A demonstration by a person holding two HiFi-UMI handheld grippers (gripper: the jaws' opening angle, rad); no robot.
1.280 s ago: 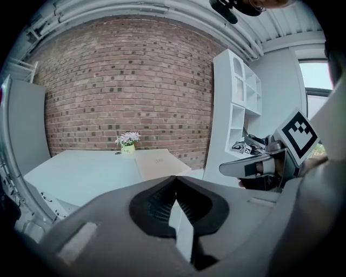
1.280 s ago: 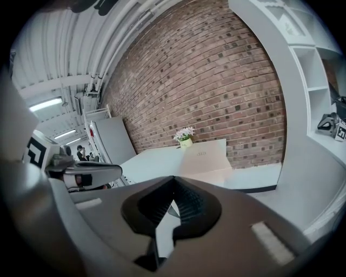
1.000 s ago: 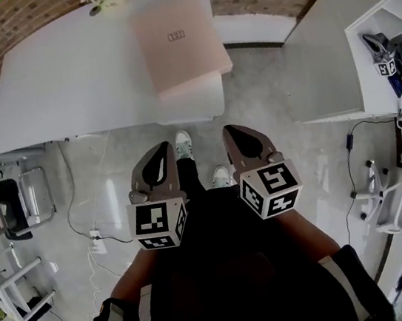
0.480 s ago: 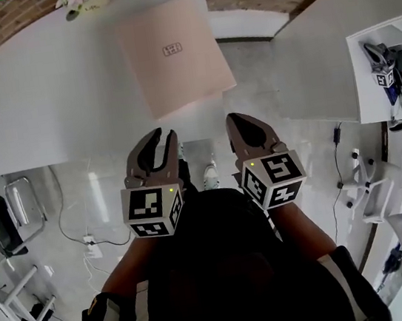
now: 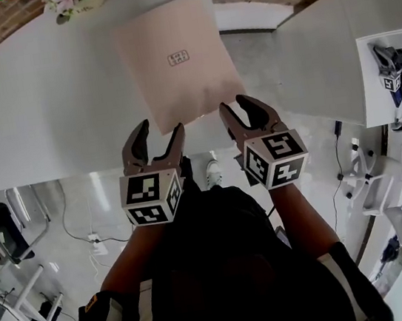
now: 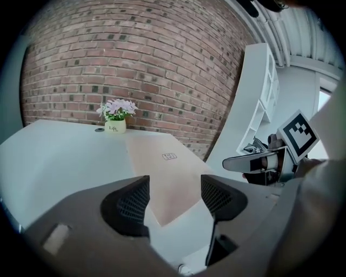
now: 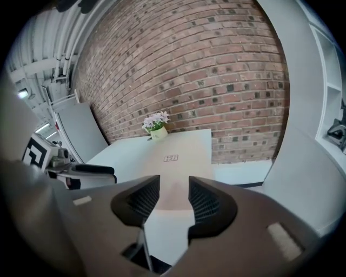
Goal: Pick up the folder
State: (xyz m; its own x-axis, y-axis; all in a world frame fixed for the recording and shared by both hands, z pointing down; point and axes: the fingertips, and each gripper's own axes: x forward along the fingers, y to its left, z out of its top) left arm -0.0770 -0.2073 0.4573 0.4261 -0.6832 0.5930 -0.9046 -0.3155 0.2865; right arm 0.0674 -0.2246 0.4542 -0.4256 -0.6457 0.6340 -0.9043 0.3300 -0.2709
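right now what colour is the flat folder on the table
Pale pink folder, clearest in head view.

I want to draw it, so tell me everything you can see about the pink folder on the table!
The folder is pale pink, thin and rectangular, like smooth card, closed, with a small printed mark near its middle. It lies flat and a bit askew on the white table, towards its right side. Nothing holds it: the left gripper and right gripper sit at its near edge. Their jaws have just been opening, with nothing clamped between them.
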